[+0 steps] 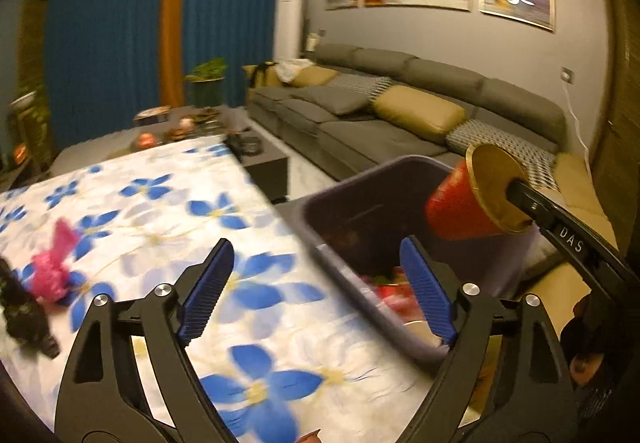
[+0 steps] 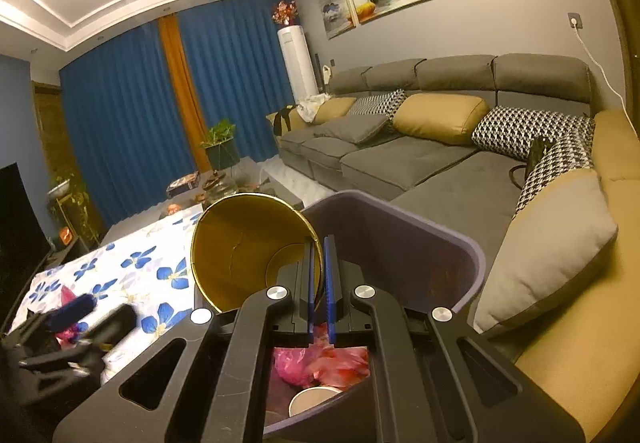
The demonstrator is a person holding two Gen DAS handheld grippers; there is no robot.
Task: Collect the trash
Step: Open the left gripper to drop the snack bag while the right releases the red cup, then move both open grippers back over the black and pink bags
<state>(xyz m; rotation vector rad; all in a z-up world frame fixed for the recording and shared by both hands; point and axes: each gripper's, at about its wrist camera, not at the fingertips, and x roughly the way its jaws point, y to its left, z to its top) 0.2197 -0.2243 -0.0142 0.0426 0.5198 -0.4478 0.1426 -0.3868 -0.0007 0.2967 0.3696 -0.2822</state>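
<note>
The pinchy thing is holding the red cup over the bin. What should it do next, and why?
Probably open the right gripper so the red paper cup with the gold inside drops. It is pinched by its rim above the dark purple plastic bin, where pink wrappers already lie.

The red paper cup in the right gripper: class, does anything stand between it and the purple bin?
Nothing visible does. The right gripper pinches the red paper cup by its rim, directly above the purple bin's open mouth.
</note>
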